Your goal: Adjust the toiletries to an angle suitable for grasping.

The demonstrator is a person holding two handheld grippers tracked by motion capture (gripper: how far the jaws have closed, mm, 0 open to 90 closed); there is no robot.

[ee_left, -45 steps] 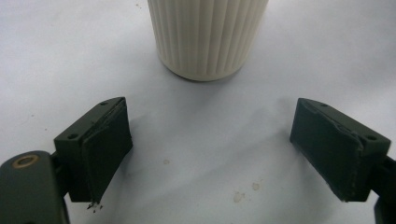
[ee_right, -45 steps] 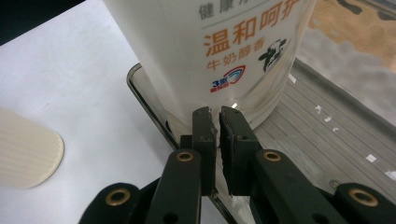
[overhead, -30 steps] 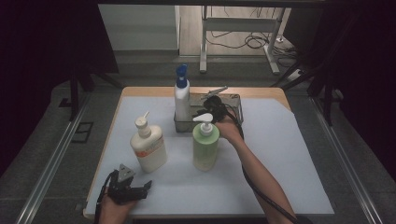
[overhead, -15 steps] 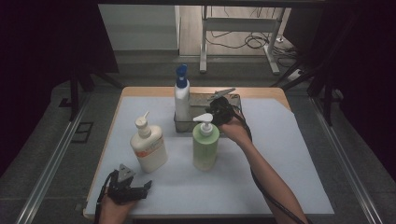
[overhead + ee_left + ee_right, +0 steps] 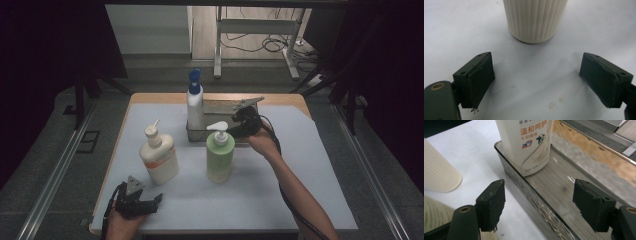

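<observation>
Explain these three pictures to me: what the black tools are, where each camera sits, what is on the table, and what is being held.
A person holds a two-jaw tool in each hand. One camera looks down from above; the other two ride on the tools.

On the white table stand a cream pump bottle, a green pump bottle and a grey tray holding a white bottle with a blue cap.

The left tool rests open near the front edge. The right tool, by the tray, has just been opening. Neither holds anything.

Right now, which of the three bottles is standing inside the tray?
The white bottle with the blue top, at the tray's left end. The green bottle and the cream bottle stand on the mat in front of it.
</observation>
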